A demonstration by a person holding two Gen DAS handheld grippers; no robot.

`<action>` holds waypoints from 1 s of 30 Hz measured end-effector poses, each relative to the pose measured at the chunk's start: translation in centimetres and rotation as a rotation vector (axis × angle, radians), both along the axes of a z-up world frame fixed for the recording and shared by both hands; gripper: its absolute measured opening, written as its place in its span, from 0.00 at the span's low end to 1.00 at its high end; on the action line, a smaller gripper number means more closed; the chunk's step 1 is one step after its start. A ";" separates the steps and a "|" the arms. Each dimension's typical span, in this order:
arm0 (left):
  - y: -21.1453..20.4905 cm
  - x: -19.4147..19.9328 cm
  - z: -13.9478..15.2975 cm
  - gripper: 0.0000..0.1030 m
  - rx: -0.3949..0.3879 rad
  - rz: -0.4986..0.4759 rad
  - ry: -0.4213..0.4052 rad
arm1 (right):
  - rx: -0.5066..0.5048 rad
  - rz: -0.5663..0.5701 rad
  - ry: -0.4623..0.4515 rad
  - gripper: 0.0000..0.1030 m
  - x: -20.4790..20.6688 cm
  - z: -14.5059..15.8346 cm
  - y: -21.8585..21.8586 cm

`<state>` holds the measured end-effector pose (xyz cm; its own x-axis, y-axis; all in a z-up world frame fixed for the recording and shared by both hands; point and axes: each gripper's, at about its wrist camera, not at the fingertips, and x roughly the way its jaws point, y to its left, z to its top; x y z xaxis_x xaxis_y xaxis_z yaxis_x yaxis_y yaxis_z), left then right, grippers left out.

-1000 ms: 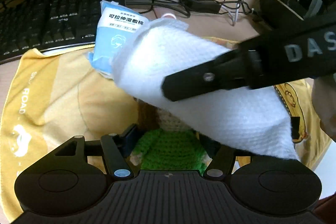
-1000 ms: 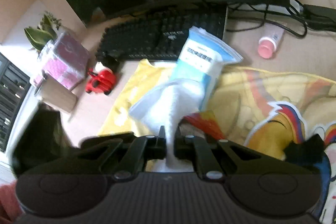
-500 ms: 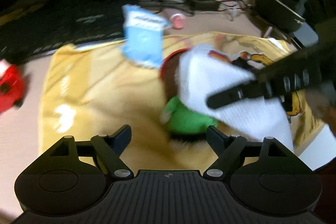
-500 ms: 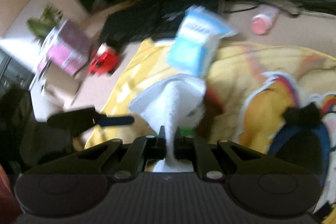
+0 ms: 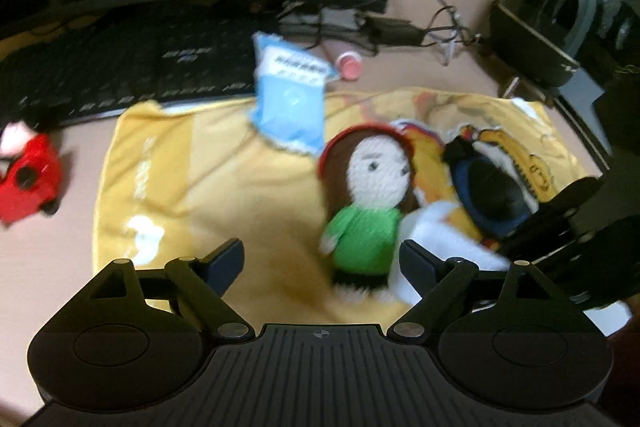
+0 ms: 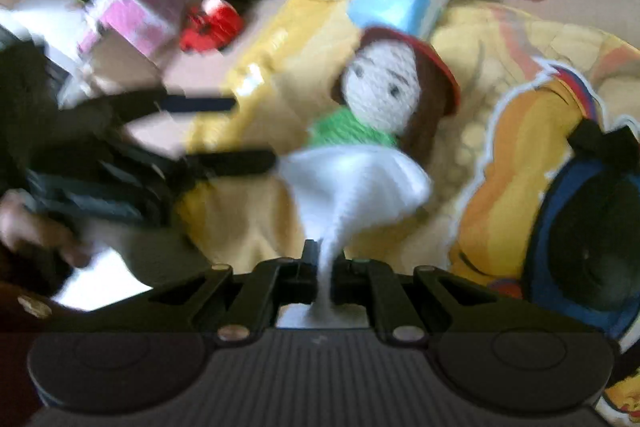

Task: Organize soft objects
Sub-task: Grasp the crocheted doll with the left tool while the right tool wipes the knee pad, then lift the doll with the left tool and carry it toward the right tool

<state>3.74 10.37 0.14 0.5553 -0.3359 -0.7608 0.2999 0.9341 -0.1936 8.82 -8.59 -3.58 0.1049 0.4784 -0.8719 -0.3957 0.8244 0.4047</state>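
A red toy (image 5: 28, 179) sits on the bench (image 5: 72, 251) at nine o'clock, off the yellow cloth's (image 5: 208, 179) edge. The left gripper (image 5: 320, 259) hovers over that cloth, its jaws having just been opening, now wide with nothing between them. At twelve o'clock lies a blue packet (image 5: 290, 99), partly on the cloth. Below it the knitted doll (image 5: 372, 199) lies face up. At three o'clock the right gripper (image 6: 326, 267) has its jaws pinched tight on a white cloth (image 6: 352, 183), which hangs over the doll's green body.
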 end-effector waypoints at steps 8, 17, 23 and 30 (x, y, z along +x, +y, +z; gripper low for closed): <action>-7.3 3.1 -1.4 0.87 0.054 -0.139 -0.027 | -0.101 -0.234 -0.118 0.07 2.2 0.8 -5.4; -8.6 2.9 -2.9 0.87 0.122 -0.157 -0.009 | 0.142 -0.399 -0.081 0.06 4.5 1.7 -8.5; -8.6 1.8 -2.9 0.85 0.157 -0.135 -0.041 | 0.072 -0.303 -0.105 0.05 3.6 1.0 -7.2; -12.5 5.1 -5.2 0.79 0.397 -0.150 -0.203 | 0.052 -0.316 -0.115 0.05 4.6 1.3 -7.6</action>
<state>8.83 -2.13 -5.08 0.6740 -0.1283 -0.7275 0.4317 0.8676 0.2470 13.47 -16.21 -2.27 0.3516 0.4497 -0.8210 -0.1691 0.8931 0.4168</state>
